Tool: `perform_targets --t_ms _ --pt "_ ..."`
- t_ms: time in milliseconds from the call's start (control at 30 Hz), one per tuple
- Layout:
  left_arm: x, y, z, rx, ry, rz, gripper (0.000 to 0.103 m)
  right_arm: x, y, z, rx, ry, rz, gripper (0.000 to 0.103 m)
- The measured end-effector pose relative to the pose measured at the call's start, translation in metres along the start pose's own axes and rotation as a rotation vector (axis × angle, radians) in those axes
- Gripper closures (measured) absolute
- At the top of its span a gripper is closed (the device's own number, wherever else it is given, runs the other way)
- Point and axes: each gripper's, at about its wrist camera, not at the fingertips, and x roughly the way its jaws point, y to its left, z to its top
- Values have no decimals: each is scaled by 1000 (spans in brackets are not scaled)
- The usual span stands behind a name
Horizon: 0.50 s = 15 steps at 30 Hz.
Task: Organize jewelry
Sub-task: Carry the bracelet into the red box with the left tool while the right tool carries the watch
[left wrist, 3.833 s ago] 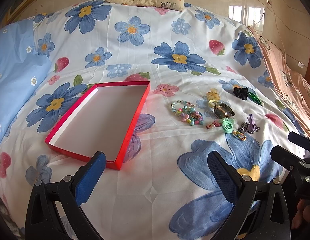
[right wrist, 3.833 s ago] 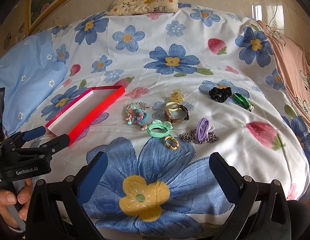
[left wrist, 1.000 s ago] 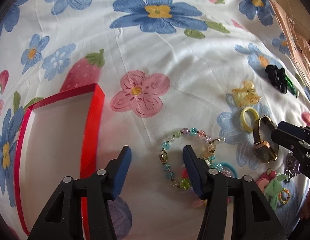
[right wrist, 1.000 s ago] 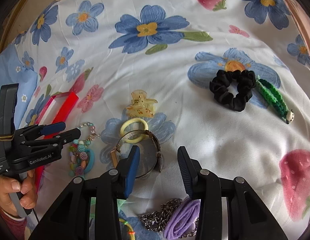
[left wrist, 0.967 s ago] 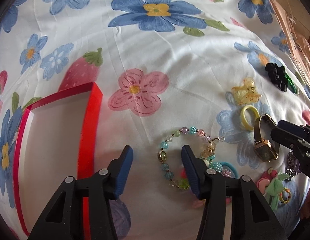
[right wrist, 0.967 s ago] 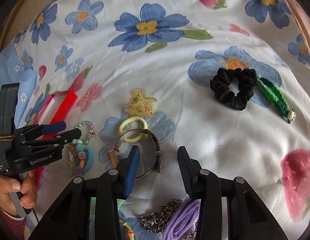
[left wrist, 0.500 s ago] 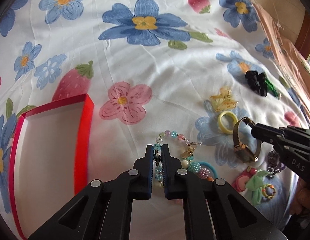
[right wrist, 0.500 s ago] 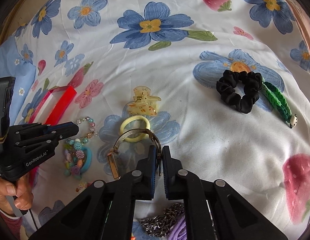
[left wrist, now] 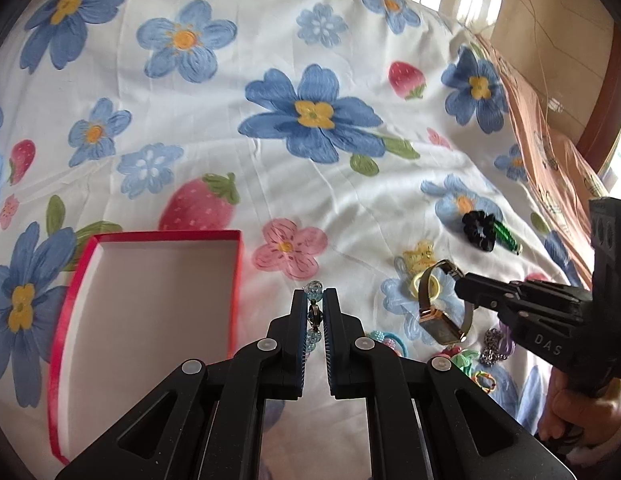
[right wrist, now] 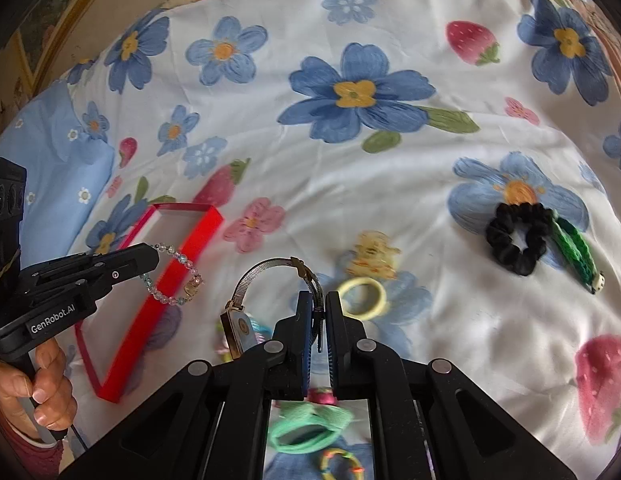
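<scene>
Two grippers, two catches, both up off the bedspread (left wrist: 350,200), that big floral sheet that carries everything. Down at the left lies the red box (left wrist: 90,300), its pale floor bare so far as the view shows. Nothing is stowed yet, so I'd call this the carry leg of the first round.

Right gripper (right wrist: 318,312) is clamped on the mesh strap of the gold watch (right wrist: 234,328), and the band arches up and over to the left with the case hanging at its end, clear of the cloth. Left gripper (left wrist: 314,312) is pinched tight on the beaded bracelet (right wrist: 172,276); in the right wrist view the loop dangles free below its tip, just in front of the box's near red wall.

Waiting on the sheet: black scrunchie (right wrist: 516,238) with the green knitted clip (right wrist: 576,254) touching it, yellow claw clip (right wrist: 370,260), yellow hair tie (right wrist: 362,296) just beside it, and closer in a mint-green tie (right wrist: 306,426) and a small multicoloured ring (right wrist: 342,462).

Next call, by my reading: swing the bracelet over the rim and well inside before letting go, since a loose loop could snag the wall. Then the watch follows, set down case first so the springy strap doesn't tip it out.
</scene>
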Motion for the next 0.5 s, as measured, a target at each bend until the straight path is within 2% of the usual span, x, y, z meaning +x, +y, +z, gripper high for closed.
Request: perform_targets --t_ms 233,500 --pt "-34 31 -6 -47 -40 47 96 12 37 11 -48 9 49 97" --pt "-42 70 -13 -127 -28 97 96 38 91 24 -115 32 126 97"
